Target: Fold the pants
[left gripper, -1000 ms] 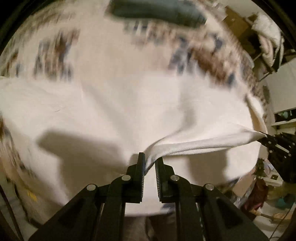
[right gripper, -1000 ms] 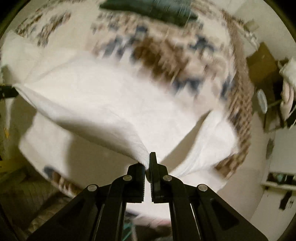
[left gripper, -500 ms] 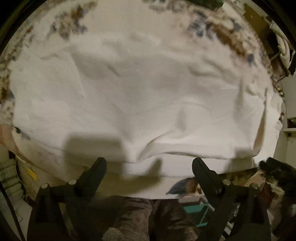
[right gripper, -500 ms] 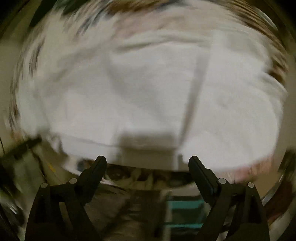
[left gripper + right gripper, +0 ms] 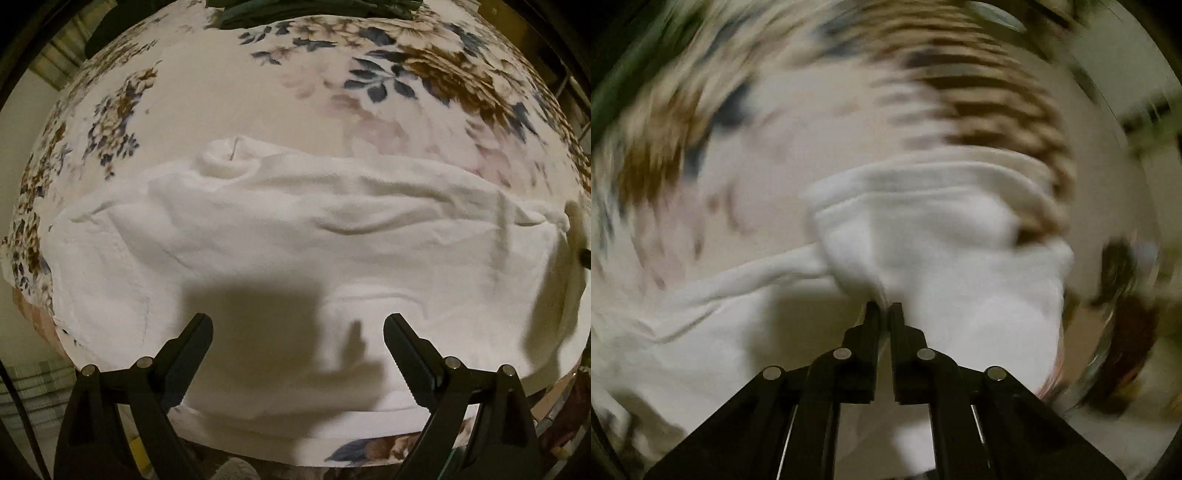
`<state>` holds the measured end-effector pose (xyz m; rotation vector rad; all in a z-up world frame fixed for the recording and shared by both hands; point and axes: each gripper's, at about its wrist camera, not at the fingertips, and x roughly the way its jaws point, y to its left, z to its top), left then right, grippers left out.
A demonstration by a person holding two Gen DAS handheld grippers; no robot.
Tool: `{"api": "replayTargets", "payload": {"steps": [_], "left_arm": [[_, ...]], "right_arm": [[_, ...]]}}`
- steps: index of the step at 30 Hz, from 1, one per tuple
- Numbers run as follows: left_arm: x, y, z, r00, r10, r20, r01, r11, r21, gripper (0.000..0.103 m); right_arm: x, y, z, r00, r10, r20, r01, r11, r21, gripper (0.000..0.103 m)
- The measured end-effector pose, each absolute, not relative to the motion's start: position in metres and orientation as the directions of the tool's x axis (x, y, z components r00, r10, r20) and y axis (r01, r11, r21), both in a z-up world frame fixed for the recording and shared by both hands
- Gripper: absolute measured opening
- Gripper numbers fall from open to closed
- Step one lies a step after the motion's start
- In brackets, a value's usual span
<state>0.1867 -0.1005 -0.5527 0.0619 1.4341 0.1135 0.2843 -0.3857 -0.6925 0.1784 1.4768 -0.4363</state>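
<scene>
Two wrist views, one sharp and one heavily smeared. My left gripper [image 5: 298, 334] hung with its fingers spread wide apart, holding nothing, above the white pants [image 5: 295, 251], which lay folded across the floral blanket [image 5: 229, 85] in a wide band running left to right. A rolled lump of cloth sat at the band's far left edge. The gripper's shadow fell on the near part of the fabric, hiding its creases there. The pants' right end ran into the frame's rim and could not be followed. A dark green item [image 5: 314, 9] at the blanket's far edge was cut off at the top; I could not tell what it was.

In the right wrist view, my right gripper [image 5: 885, 308] had its fingers pressed together on a pinch of the white pants [image 5: 942, 258], the cloth bunching up from the tips. Motion blur streaked the blanket's [image 5: 812, 122] pattern, and the surroundings at the right could not be made out
</scene>
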Motion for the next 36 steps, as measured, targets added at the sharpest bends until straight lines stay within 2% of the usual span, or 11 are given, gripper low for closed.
{"api": "replayTargets", "payload": {"steps": [3, 7, 9, 11, 14, 19, 22, 27, 28, 31, 36], "left_arm": [[0.180, -0.092, -0.550, 0.127, 0.099, -0.987, -0.058, 0.994, 0.092, 0.095], [0.172, -0.089, -0.555, 0.103, 0.069, -0.992, -0.090, 0.994, 0.060, 0.095], [0.167, -0.086, -0.558, 0.091, 0.059, -0.994, -0.098, 0.994, 0.050, 0.095], [0.163, -0.080, -0.560, 0.081, 0.053, -0.995, -0.117, 0.992, 0.043, 0.095], [0.156, -0.055, -0.560, 0.067, 0.033, -0.997, -0.189, 0.982, 0.020, 0.095], [0.142, 0.001, -0.566, 0.050, 0.044, -0.998, -0.305, 0.952, 0.026, 0.095], [0.136, 0.030, -0.574, 0.030, 0.050, -0.998, -0.351, 0.936, 0.036, 0.095], [0.122, 0.075, -0.574, 0.063, 0.020, -0.998, -0.461, 0.888, -0.011, 0.094], [0.118, 0.088, -0.575, 0.067, -0.008, -0.998, -0.493, 0.869, -0.040, 0.095], [0.108, 0.110, -0.586, 0.083, -0.094, -0.992, -0.570, 0.812, -0.125, 0.094], [0.100, 0.149, -0.623, 0.113, -0.228, -0.967, -0.685, 0.687, -0.242, 0.093]], "right_arm": [[0.229, -0.447, -0.667, 0.061, -0.122, -0.991, 0.611, 0.789, -0.059, 0.007], [0.170, -0.496, -0.703, 0.042, 0.129, -0.991, 0.786, 0.608, 0.112, 0.018], [0.155, -0.500, -0.708, 0.143, 0.227, -0.963, 0.824, 0.512, 0.243, 0.023], [0.148, -0.498, -0.710, 0.239, 0.295, -0.925, 0.818, 0.452, 0.355, 0.039], [0.140, -0.474, -0.711, 0.276, 0.334, -0.901, 0.815, 0.416, 0.404, 0.045], [0.159, -0.443, -0.740, 0.201, 0.360, -0.911, 0.825, 0.439, 0.356, 0.045], [0.164, -0.436, -0.742, 0.223, 0.302, -0.927, 0.829, 0.442, 0.343, 0.010], [0.176, -0.429, -0.701, 0.138, 0.139, -0.981, 0.747, 0.635, 0.196, 0.007], [0.179, -0.419, -0.704, 0.134, 0.237, -0.962, 0.727, 0.636, 0.258, 0.011], [0.184, -0.370, -0.716, 0.092, 0.419, -0.903, 0.674, 0.641, 0.366, 0.054], [0.169, -0.312, -0.762, 0.057, 0.540, -0.839, 0.743, 0.538, 0.397, 0.057]]}}
